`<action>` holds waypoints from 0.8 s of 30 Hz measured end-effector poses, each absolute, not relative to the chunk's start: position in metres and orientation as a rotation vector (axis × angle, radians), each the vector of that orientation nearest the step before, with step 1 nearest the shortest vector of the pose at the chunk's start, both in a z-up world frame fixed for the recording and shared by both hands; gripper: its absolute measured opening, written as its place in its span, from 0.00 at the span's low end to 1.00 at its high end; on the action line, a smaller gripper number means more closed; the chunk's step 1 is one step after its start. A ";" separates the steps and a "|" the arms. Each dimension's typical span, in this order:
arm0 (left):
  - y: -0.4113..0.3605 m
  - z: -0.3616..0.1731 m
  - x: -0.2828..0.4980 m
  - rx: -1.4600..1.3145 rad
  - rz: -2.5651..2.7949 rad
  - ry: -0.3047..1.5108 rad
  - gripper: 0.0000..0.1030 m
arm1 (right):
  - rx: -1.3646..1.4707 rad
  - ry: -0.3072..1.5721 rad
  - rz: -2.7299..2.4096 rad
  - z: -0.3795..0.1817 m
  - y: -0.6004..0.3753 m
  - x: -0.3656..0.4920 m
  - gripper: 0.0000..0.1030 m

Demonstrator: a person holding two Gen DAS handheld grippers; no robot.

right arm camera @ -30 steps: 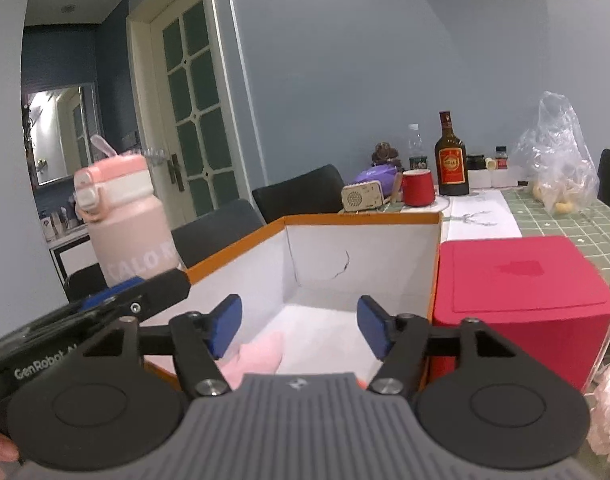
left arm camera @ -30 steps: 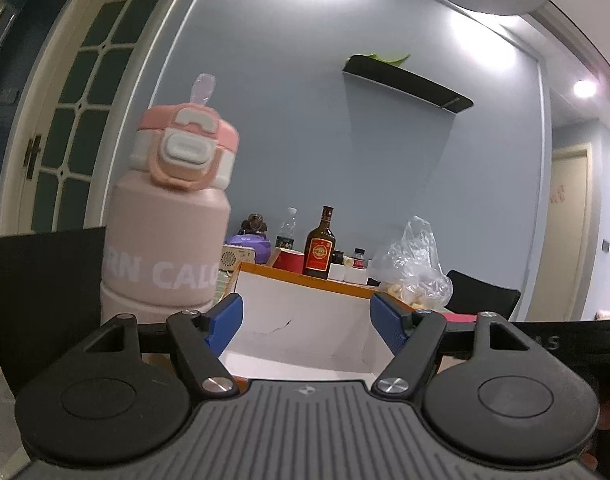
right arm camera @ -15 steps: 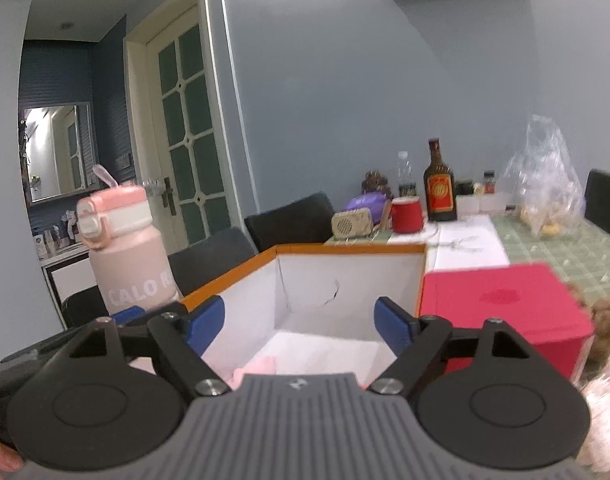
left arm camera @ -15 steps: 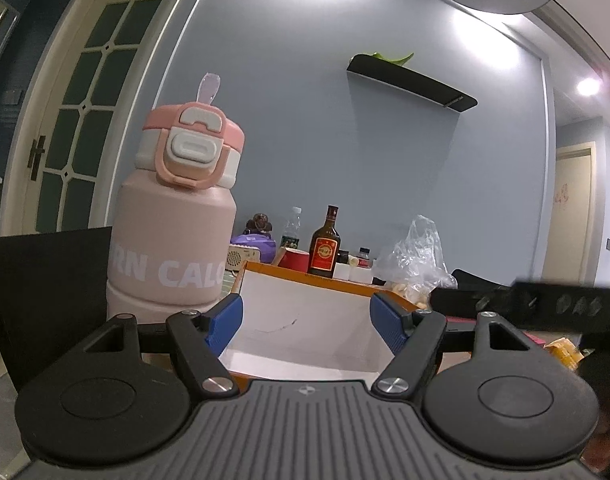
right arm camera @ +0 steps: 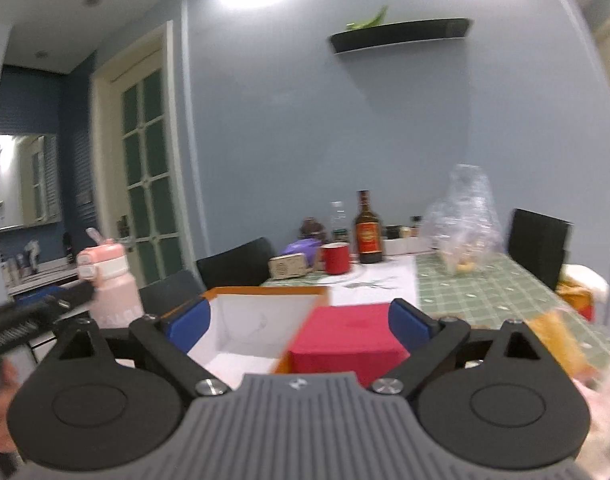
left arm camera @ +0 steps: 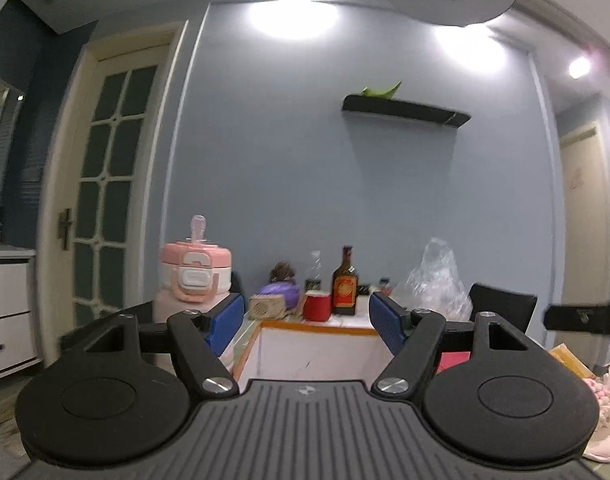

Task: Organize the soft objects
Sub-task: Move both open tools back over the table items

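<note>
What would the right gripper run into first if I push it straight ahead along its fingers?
Probably the red box: it sits directly between the open, empty fingers of the right gripper, low in the right wrist view. The white box with orange rim lies just left of that line. Blur makes depth uncertain.

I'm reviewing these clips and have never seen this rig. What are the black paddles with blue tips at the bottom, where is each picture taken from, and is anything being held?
No robot here: a person carries a two-finger gripper in each hand, with a fisheye camera on each looking forward along its fingers. One picture is from the left gripper, the other from the right gripper. The blue tips are finger pads. Both are open and hold nothing; the right one's jaws have just been opening. Ahead on the table are an open box with an orange rim, a red box beside it, a pink bottle, a red mug, a dark bottle and a plastic bag. Soft pink things lie at the left view's right edge.
</note>
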State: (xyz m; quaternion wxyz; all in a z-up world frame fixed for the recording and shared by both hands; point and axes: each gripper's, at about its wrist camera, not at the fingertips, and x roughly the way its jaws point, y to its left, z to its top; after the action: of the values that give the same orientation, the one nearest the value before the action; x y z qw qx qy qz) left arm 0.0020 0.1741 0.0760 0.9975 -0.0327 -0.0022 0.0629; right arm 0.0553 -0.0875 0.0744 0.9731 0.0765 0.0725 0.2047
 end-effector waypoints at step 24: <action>0.004 0.027 0.015 -0.167 -0.241 0.311 0.82 | 0.048 0.253 -0.108 0.013 -0.228 0.014 0.97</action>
State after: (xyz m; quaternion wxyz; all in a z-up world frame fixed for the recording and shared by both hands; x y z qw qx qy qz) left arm 0.0150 0.0041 0.0273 0.9773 -0.0830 0.1541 -0.1194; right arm 0.0137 -0.2280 0.0130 0.9902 0.0239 0.1262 -0.0540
